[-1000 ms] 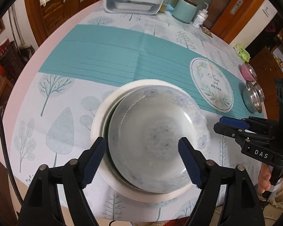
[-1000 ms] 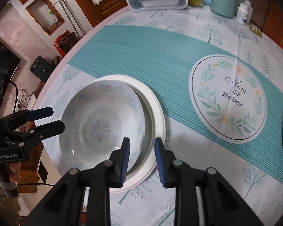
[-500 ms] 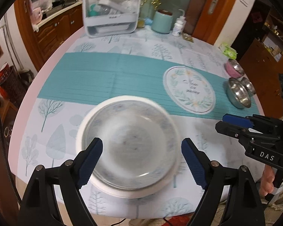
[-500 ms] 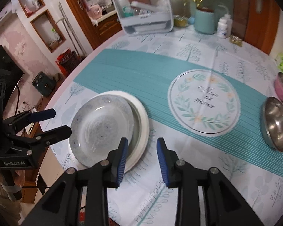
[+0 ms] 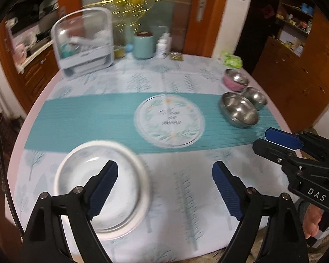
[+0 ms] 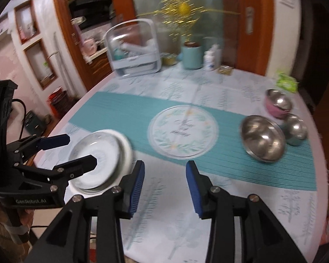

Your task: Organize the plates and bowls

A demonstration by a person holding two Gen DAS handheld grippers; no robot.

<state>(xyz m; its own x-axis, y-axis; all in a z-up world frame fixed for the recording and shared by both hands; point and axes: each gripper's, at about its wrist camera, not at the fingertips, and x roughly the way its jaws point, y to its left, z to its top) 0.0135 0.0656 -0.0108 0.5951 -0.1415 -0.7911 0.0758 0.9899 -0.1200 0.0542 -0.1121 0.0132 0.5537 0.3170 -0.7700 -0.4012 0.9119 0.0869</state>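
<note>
Now stacked: patterned bowl nested in white plate, left of round wreath mat on counter. Left gripper and right gripper both jaws apart, empty; steel bowls right of mat, likely next.

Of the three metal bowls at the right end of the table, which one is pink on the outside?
The farthest one, the pink bowl, by the green packet. The large steel bowl and small steel bowl nearer the camera are bare metal all over.
</note>
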